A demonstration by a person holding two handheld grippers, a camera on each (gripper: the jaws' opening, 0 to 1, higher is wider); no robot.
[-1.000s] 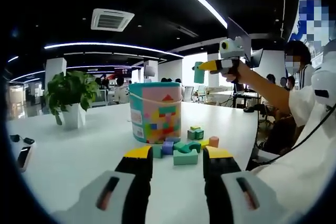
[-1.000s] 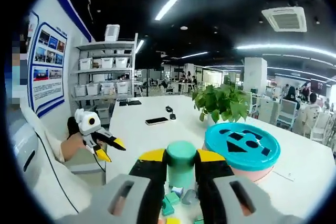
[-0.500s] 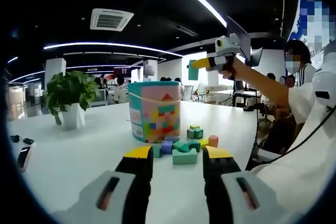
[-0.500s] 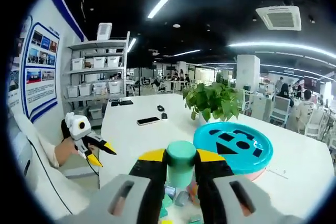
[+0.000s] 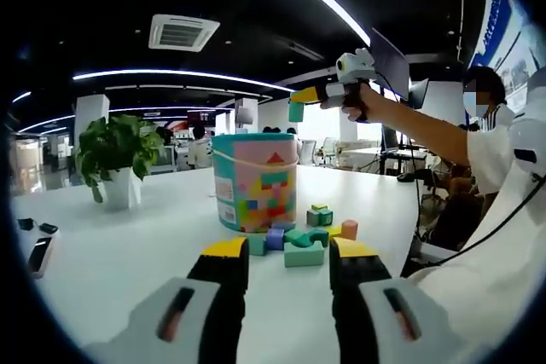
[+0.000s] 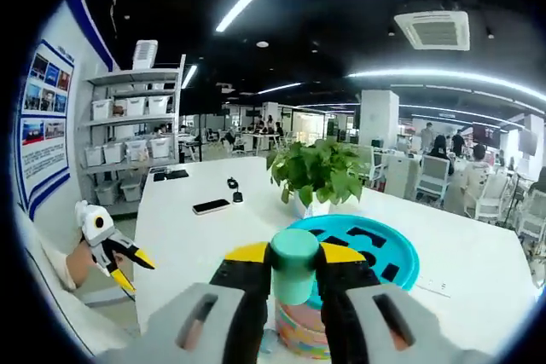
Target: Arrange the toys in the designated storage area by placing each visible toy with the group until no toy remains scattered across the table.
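The right tongs are clamped on a green cylinder block held above the teal-lidded toy bucket on the white desk, while the left tongs stand apart and empty, low over the desk, near the scattered blocks at the bucket's foot.

Potted plant on white table; phone, wall shelves

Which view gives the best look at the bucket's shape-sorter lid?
The right gripper view: it looks down on the teal lid and its dark shape cutouts, behind the held green block. The left gripper view shows the bucket side-on, with just the lid's rim.
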